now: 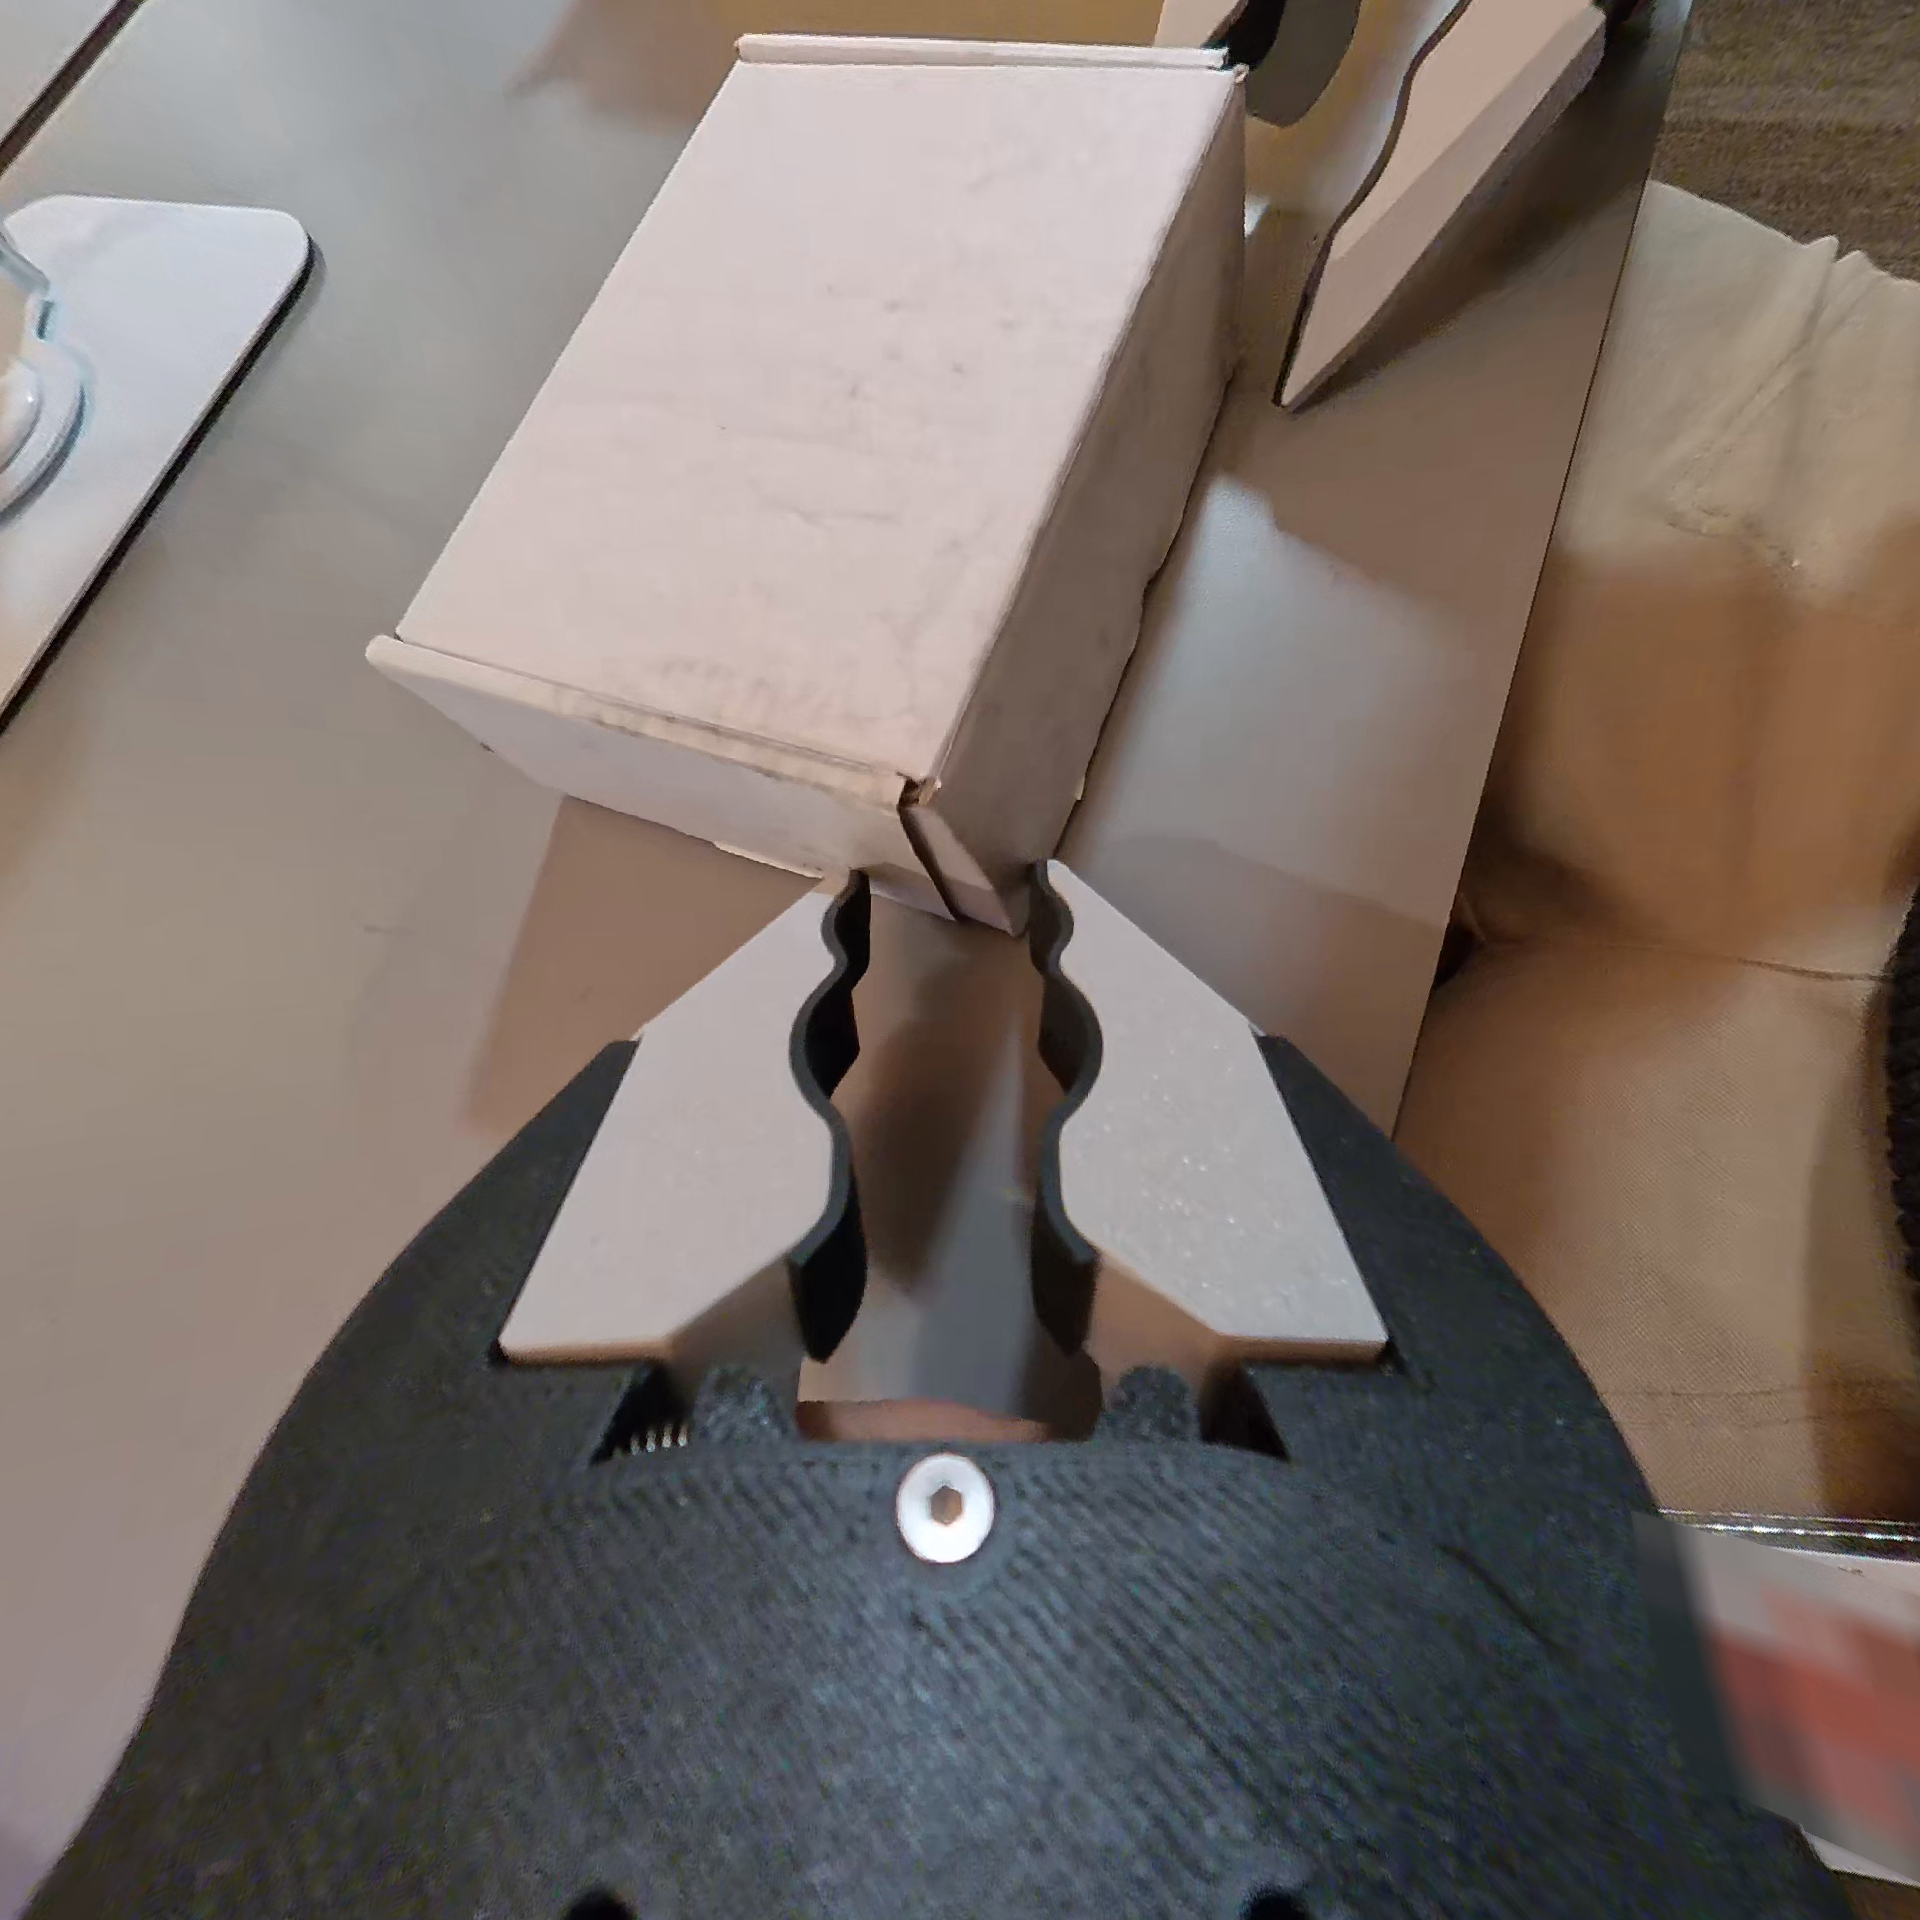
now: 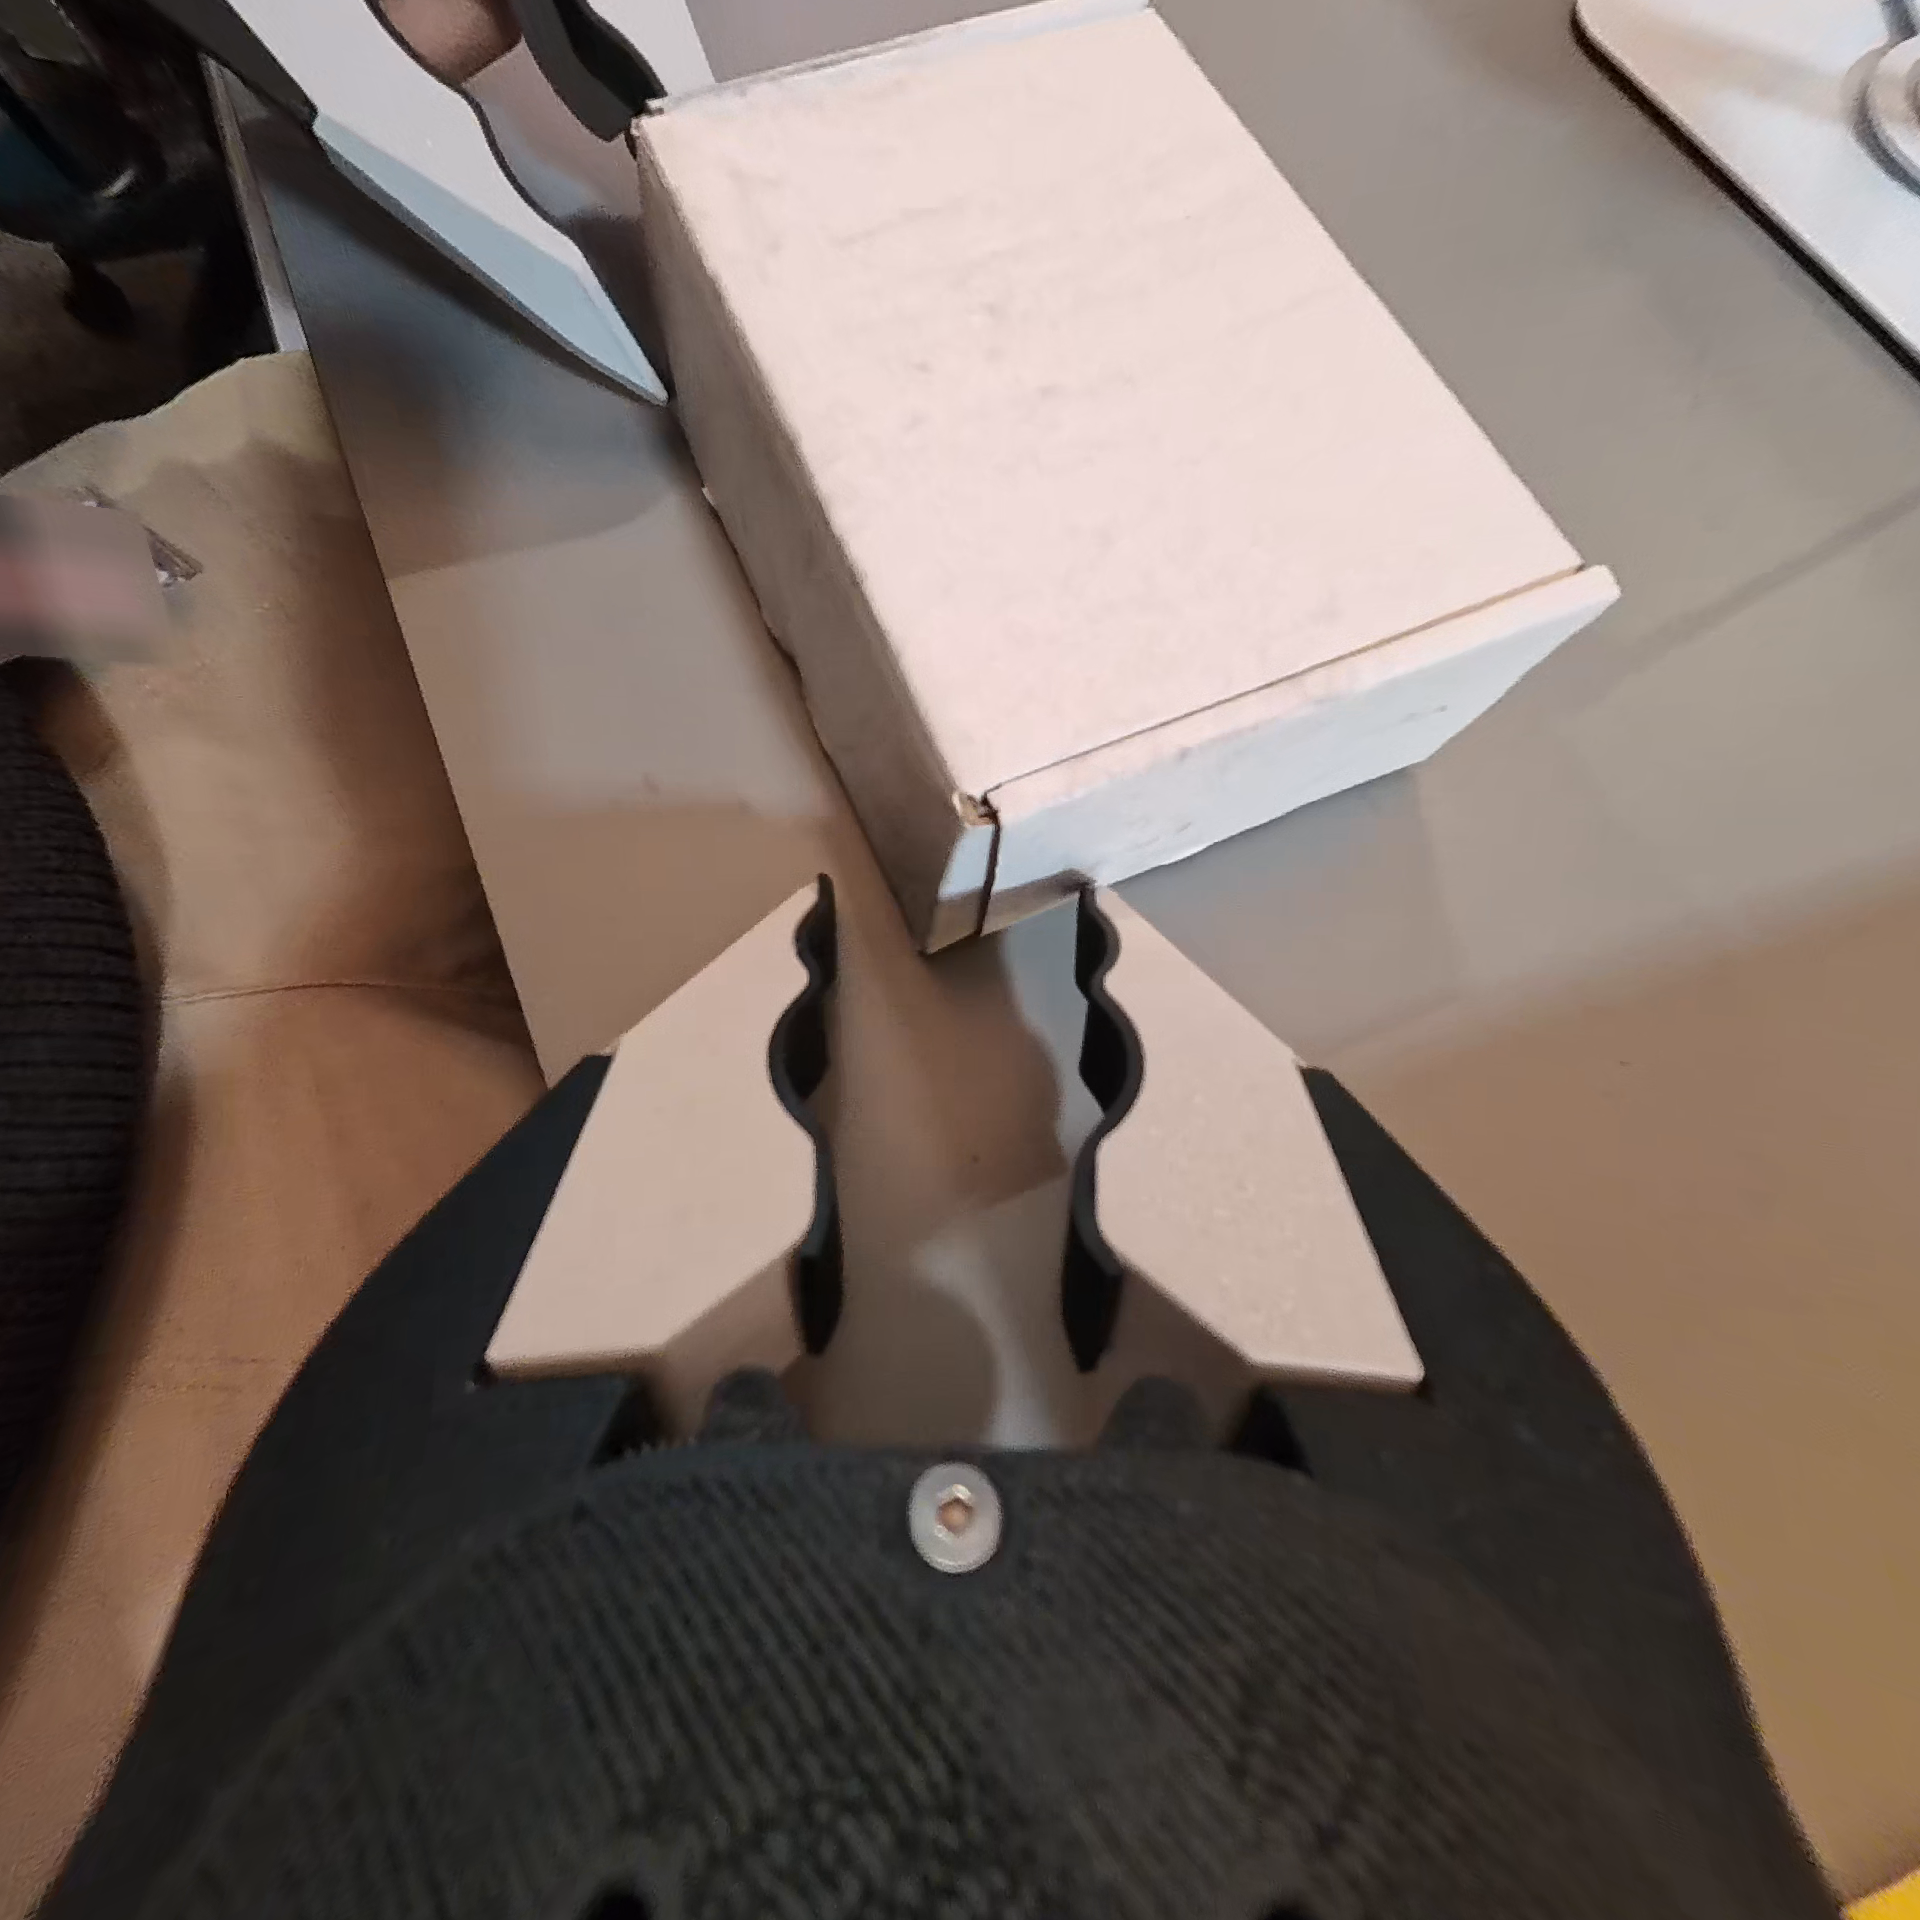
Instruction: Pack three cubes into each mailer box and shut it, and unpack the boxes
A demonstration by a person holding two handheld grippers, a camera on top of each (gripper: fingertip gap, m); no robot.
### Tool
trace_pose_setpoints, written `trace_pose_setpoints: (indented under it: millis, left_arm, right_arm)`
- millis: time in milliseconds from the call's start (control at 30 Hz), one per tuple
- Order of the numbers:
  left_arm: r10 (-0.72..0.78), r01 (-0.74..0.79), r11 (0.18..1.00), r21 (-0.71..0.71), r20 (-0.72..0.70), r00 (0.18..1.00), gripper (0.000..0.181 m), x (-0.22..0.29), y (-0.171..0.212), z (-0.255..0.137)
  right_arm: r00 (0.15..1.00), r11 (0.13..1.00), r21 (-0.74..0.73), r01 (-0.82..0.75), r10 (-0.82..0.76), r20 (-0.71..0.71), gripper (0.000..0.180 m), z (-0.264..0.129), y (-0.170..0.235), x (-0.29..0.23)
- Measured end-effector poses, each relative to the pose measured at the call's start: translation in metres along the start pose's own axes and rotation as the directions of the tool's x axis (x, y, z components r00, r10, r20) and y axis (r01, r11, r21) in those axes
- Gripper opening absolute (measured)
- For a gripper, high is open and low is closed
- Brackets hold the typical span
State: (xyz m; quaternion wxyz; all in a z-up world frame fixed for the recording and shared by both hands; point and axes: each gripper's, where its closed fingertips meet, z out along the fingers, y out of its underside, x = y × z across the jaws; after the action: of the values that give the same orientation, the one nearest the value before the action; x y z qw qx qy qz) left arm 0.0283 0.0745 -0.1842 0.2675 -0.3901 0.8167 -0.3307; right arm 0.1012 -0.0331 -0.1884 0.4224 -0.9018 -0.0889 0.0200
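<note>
Mailer box [image 1: 831, 457] sits shut on the grey table [image 1: 260, 1039], close to the table edge.

Left wrist view: my left claw [image 1: 951, 894] has its jaws apart, nothing clamped. The near corner of the box pokes in just at the fingertips [image 1: 1044, 904]; can't tell if they touch it. Lid is down and the front flap is tucked. My other claw shows at the box's far right corner, one pale finger lying just beside the box's right wall. Left of the box, well apart, a white mat [image 1: 145, 343] with a glass item [image 1: 31, 384] on it. Right of the box, past the table edge, beige fabric [image 1: 1704, 727].

Right wrist view: my right claw [image 2: 951, 904] is also spread and empty. The box [image 2: 1091, 416] points its near corner at the gap, just at the tips. Left claw [image 2: 488, 135] sits at the box's far left corner. White mat [image 2: 1766, 135] far right of the box.
</note>
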Motion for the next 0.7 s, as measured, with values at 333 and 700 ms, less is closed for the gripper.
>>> trace_pose_setpoints:
  millis: [333,700]
  left_arm:
    - [0.075,-0.074,0.997,-0.007,0.041,0.996,0.024,-0.001,0.001,0.001]
    - [0.106,-0.106,0.994,0.01,-0.003,0.994,0.022,0.003,-0.001,0.002]
  right_arm:
    - [0.998,0.999,-0.02,0.042,-0.043,-0.048,0.029,0.0,0.002,0.005]
    - [0.997,1.0,-0.019,0.016,-0.017,-0.073,0.031,-0.001,0.004,0.013]
